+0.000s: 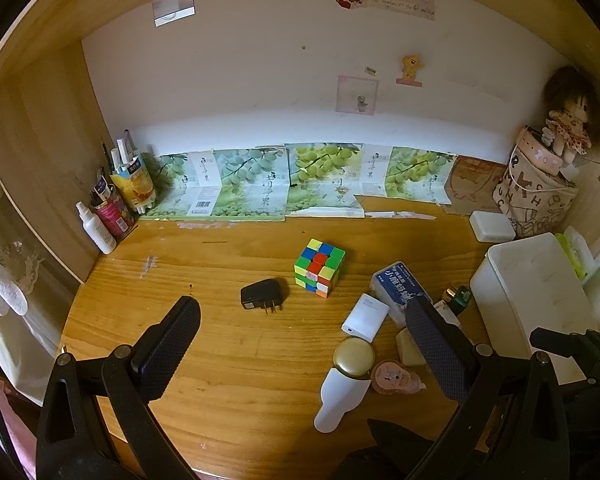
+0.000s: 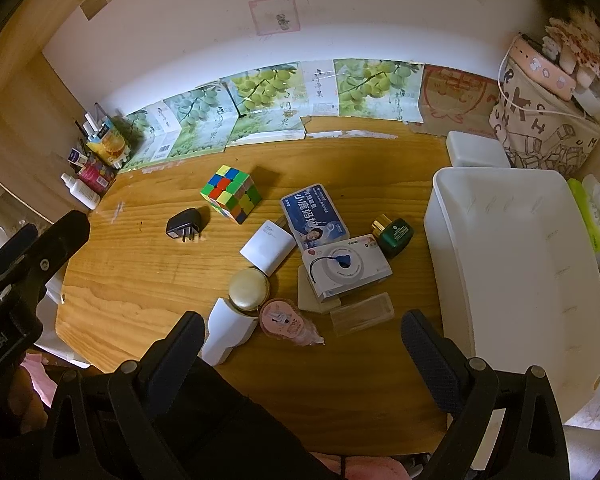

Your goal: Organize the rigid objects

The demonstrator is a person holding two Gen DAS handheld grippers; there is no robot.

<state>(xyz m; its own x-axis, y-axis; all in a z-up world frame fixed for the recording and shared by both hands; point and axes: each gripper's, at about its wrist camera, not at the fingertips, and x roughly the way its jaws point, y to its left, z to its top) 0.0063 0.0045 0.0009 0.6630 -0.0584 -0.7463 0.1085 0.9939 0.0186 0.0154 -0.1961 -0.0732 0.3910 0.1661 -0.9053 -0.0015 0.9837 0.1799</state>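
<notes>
Clutter is the main hazard at this stage: most of the loose items lie packed together near the worktop's right edge, just beside the white bin (image 2: 516, 264), which stands unfilled. Both claws are spread wide and grip nothing; your left claw (image 1: 300, 344) hovers over the front middle of the worktop, and your right claw (image 2: 304, 344) hangs above the front edge. The white bottle (image 2: 230, 330) lies on its side touching the pink round case (image 2: 281, 317); closing on either one may roll or nudge the other toward the front edge. The camera box (image 2: 346, 268) overlaps a beige slab, so a shallow grip may drag both. Only the cube (image 2: 231, 193) and the black plug (image 2: 184, 222) stand apart, toward the middle, and are judged safer first picks.
</notes>
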